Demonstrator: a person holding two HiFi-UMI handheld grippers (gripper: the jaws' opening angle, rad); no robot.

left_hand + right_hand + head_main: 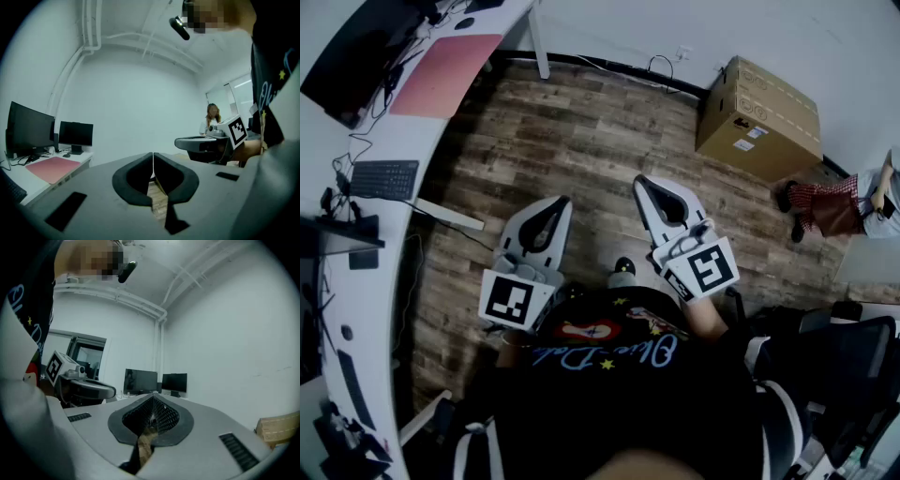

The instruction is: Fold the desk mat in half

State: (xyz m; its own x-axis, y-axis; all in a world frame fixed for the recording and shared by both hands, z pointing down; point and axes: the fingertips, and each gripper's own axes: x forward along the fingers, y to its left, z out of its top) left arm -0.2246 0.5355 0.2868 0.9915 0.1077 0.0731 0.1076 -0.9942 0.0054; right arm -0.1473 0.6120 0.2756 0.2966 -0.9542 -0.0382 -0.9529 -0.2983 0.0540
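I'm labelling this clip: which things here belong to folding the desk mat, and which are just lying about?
For the job: desk mat, left gripper, right gripper, both shut and empty.
Lying about: keyboard, monitor, cardboard box.

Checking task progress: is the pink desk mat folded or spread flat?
Spread flat: the pink desk mat lies as one open sheet on the white desk, no fold showing.

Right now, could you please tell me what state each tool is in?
Left tool: closed, holding nothing.
Right tool: closed, holding nothing.
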